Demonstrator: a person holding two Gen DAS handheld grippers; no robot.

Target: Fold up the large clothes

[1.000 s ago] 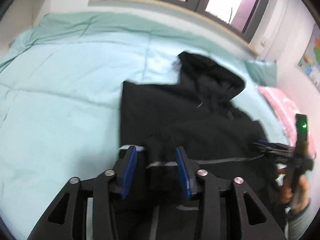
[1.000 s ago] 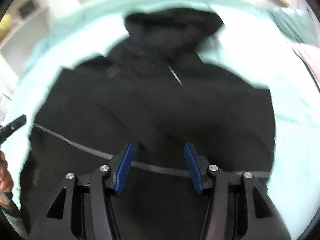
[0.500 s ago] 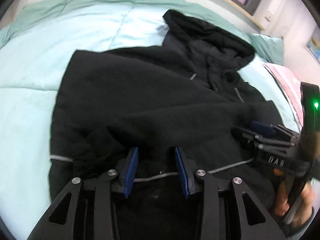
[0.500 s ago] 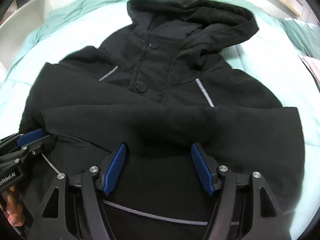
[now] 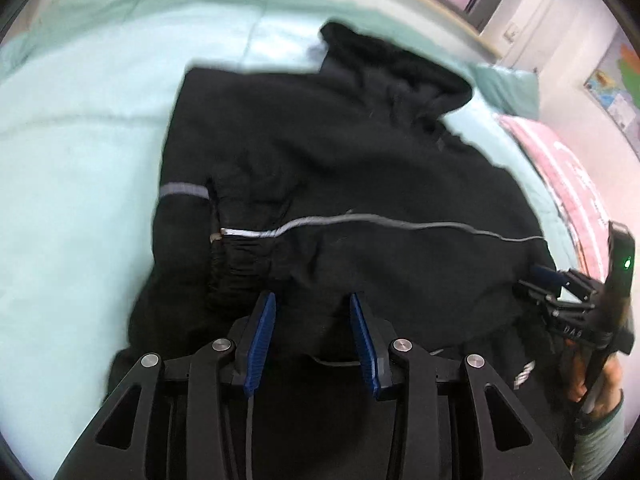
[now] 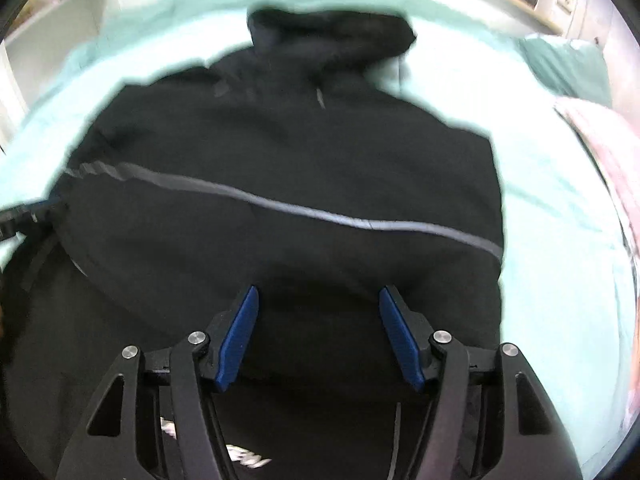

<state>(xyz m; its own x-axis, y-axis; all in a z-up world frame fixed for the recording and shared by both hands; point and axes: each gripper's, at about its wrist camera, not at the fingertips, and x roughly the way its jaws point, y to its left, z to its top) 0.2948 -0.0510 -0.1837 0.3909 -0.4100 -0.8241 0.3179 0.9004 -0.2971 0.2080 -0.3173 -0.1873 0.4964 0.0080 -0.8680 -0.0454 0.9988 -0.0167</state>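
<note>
Clearly the black hooded jacket point(image 5: 340, 168) is soft, bulky and floppy, lying on the bed point(image 5: 80, 160) with its hood at 12 o'clock, so it is best taken at the thick hem or side seams. Both the left gripper point(image 5: 312, 320) and right gripper point(image 6: 318, 320) hang released, grasping nothing. Open mint bedding lies at 9 o'clock, while a pink pillow point(image 5: 572, 184) crowds 3 o'clock.

Only legible txt was "DAS" or "DA5", last char unclear, on right gripper point(image 5: 560, 292) body, left wrist view. White print low on jacket point(image 6: 280, 152) was too blurred to read.
</note>
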